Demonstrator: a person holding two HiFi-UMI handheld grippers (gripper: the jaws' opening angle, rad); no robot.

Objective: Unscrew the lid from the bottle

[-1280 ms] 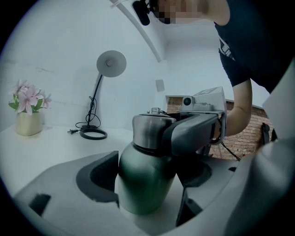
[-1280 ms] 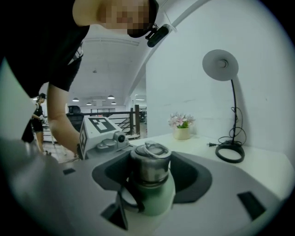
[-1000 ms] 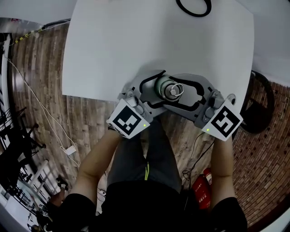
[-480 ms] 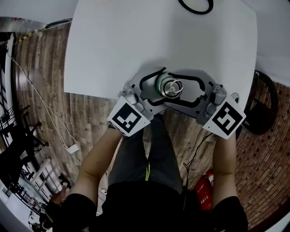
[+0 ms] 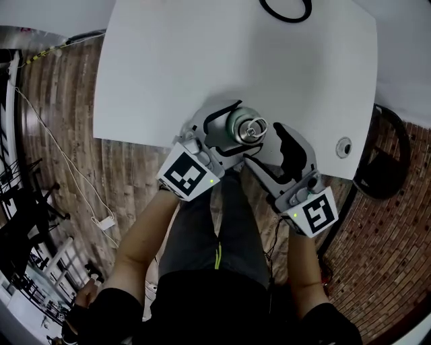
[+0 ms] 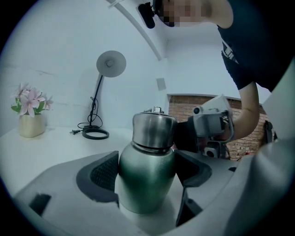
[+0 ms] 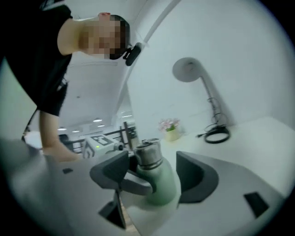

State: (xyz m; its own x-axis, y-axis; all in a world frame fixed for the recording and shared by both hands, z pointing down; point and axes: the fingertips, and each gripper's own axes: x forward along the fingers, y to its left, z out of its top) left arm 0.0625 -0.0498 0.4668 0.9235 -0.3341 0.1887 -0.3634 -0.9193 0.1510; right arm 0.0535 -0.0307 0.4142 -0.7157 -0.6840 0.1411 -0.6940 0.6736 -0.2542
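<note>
A green metal bottle (image 6: 146, 177) with a steel lid (image 6: 154, 129) stands at the white table's (image 5: 202, 60) near edge. My left gripper (image 6: 147, 173) is shut on the bottle's body, with both dark pads pressed against it. In the head view the lid (image 5: 252, 129) shows from above and my left gripper (image 5: 237, 130) wraps the bottle. My right gripper (image 5: 269, 151) sits just right of the bottle, jaws opening. In the right gripper view the lid (image 7: 148, 154) stands between the jaws of that gripper (image 7: 152, 173), with a gap on each side.
A desk lamp (image 6: 110, 64) with a black ring base (image 5: 286, 8) and cable stands at the table's far side. A vase of pink flowers (image 6: 31, 124) sits far left. A small round fitting (image 5: 344, 145) lies near the table's right corner. Brick floor lies below the table edge.
My right gripper has let go of the lid, widened its jaws and swung back toward the person's body. The left gripper still holds the bottle in the same place.
</note>
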